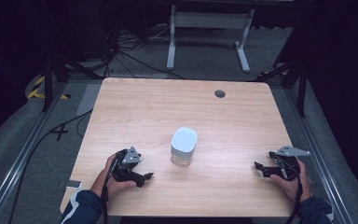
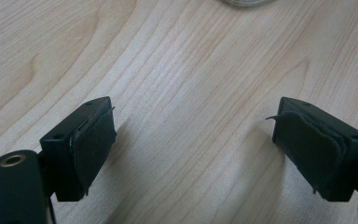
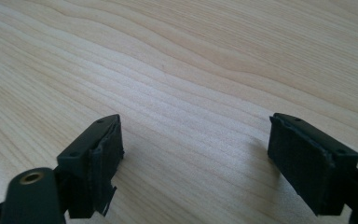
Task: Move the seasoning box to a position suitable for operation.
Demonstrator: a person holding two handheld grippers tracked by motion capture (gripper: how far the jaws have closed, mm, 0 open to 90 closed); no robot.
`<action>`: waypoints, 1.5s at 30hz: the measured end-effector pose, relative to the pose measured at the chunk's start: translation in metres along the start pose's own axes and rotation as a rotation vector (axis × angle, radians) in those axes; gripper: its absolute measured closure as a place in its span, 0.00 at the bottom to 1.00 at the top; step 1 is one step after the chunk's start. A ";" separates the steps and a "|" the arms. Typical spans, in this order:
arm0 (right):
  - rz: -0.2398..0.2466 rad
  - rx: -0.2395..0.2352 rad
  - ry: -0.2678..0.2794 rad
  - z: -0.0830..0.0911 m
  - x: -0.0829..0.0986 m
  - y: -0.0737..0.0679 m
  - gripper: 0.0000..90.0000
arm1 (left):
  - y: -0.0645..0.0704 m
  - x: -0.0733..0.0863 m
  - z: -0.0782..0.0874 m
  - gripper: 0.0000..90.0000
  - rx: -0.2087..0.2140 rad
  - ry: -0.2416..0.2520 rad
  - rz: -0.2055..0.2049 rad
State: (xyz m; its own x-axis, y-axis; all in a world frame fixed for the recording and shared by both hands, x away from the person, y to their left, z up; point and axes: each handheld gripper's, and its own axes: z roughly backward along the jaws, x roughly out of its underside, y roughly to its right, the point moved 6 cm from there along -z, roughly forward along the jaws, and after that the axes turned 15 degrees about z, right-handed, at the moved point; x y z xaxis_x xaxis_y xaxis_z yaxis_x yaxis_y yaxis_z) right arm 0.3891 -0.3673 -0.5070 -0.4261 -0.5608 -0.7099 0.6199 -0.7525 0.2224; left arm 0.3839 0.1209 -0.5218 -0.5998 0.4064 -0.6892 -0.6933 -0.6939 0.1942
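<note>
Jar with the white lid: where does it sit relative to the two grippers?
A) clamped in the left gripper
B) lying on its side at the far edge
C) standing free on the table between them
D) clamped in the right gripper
C. The jar stands upright on the table, apart from the left gripper and right gripper, whose jaws are spread and hold nothing.

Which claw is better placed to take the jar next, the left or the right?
Probably the left. The left claw lies close beside the jar, open, and the jar's base shows just ahead in its own view. The right claw, also open, rests farther away near the table edge.
</note>
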 end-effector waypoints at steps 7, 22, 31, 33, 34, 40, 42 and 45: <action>0.003 -0.001 0.002 0.000 0.000 0.000 0.21 | 0.000 0.003 0.003 0.15 -0.006 0.004 0.012; 0.023 -0.020 0.012 0.000 -0.005 -0.001 0.41 | -0.001 0.005 0.005 0.15 -0.011 0.001 0.009; 0.073 -0.071 0.064 -0.004 -0.036 -0.008 0.72 | -0.002 0.008 0.008 0.15 -0.026 0.001 0.027; 0.092 -0.093 0.096 -0.005 -0.053 -0.014 0.77 | -0.002 0.008 0.008 0.15 -0.031 0.003 0.033; 0.092 -0.093 0.096 -0.005 -0.053 -0.014 0.77 | -0.002 0.008 0.008 0.15 -0.031 0.003 0.033; 0.141 -0.134 0.168 -0.012 -0.094 -0.034 0.76 | -0.002 0.008 0.009 0.15 -0.031 0.002 0.029; 0.147 -0.138 0.184 -0.013 -0.106 -0.036 0.76 | -0.002 0.008 0.009 0.15 -0.031 0.002 0.028; 0.159 -0.144 0.211 -0.014 -0.120 -0.040 0.76 | -0.002 0.008 0.009 0.15 -0.031 0.002 0.029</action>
State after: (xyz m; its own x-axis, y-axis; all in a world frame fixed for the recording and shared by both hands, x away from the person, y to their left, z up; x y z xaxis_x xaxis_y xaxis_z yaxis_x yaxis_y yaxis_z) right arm 0.4245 -0.2654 -0.4402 -0.1789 -0.5725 -0.8002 0.7617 -0.5954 0.2556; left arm 0.3768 0.1307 -0.5219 -0.6187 0.3852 -0.6847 -0.6630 -0.7235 0.1921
